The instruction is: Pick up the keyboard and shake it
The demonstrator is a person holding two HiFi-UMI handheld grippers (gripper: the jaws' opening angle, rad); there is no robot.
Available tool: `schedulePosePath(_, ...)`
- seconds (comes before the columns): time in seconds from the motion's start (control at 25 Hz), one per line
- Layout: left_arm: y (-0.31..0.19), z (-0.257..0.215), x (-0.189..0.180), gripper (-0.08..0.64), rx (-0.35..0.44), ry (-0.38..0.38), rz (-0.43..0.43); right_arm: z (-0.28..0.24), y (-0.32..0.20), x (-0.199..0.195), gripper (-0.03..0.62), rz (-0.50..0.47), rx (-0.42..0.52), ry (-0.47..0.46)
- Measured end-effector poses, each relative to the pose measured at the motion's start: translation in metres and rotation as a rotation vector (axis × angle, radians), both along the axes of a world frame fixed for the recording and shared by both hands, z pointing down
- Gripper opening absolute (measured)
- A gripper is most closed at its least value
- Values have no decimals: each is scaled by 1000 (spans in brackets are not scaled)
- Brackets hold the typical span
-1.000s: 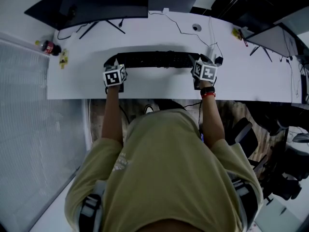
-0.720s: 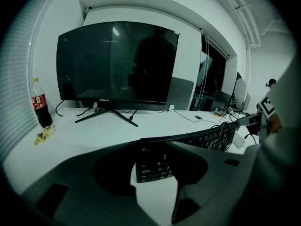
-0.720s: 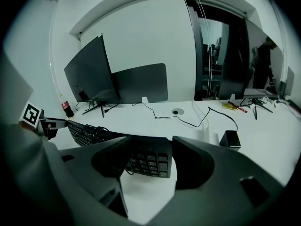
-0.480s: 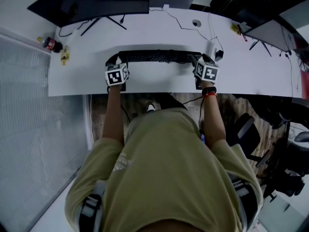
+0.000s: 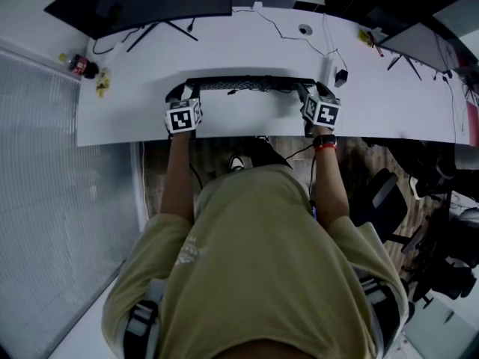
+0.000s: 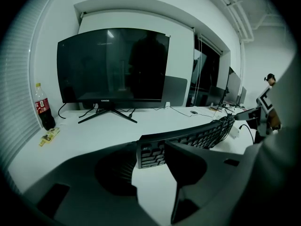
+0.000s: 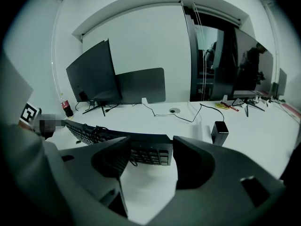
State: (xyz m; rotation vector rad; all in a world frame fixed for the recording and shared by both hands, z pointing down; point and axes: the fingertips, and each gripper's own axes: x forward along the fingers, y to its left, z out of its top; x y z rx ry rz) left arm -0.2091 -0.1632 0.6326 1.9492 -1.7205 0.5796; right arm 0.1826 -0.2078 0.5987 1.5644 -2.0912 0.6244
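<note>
**A:** What moved since a second ago?

**B:** In my head view both claws and the keyboard [image 5: 247, 84] have come a little toward the desk's [image 5: 247, 126] near edge. The keyboard now shows as a thinner strip. The left claw's [image 6: 150, 149] jaws have just been closing, with the keyboard's left end between them.

**A:** Grip state, quick.

**B:** The left claw is clamped on the keyboard's left short end, one jaw on each side of it. The right claw [image 7: 151, 147] is clamped on the right short end the same way, with its jaws standing wide.

**A:** Where's the keyboard exactly?

**B:** It's stretched between my two claws, over the middle of the desk. It runs across in front of me, and both claw cameras see its keys. I can't tell if its lower edge touches the desk. A loose cable [image 7: 94, 132] lies over the keys near the right end.

**A:** What's around it?

**B:** Behind it a dark monitor [image 6: 113, 65] stands on splayed legs, well apart from the keyboard. A cola bottle [image 6: 42, 109] stands upright at the far left of the desk, with a small yellow wrapper [image 6: 49, 135] just beside it. To the right, a small black box [image 7: 219, 132] stands near the right claw. A thin wire [image 7: 188, 116] runs from it toward a round hole [image 7: 174, 110] in the desk. More screens stand at the far right.
</note>
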Motion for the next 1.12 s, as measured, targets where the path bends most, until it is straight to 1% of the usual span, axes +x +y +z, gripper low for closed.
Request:
schedulePosePath(0.44, 21, 0, 5, 190, 12, -31, 33, 4, 29, 2, 288, 20, 39, 0)
schedulePosePath(0.52, 25, 1, 7, 190, 10, -27, 36, 5, 34, 2, 288, 23, 42, -1)
schedulePosePath(0.6, 28, 4, 10, 190, 11, -23, 38, 6, 38, 4, 288, 24, 42, -4)
schedulePosePath(0.8, 41, 5, 6, 190, 1, -56, 34, 14, 51, 5, 290, 22, 35, -5)
schedulePosePath(1.0, 54, 10, 11, 190, -6, -42, 35, 21, 66, 9, 289, 25, 31, -8)
schedulePosePath(1.12, 62, 18, 9, 190, -6, -51, 22, 28, 76, 9, 288, 28, 21, -8)
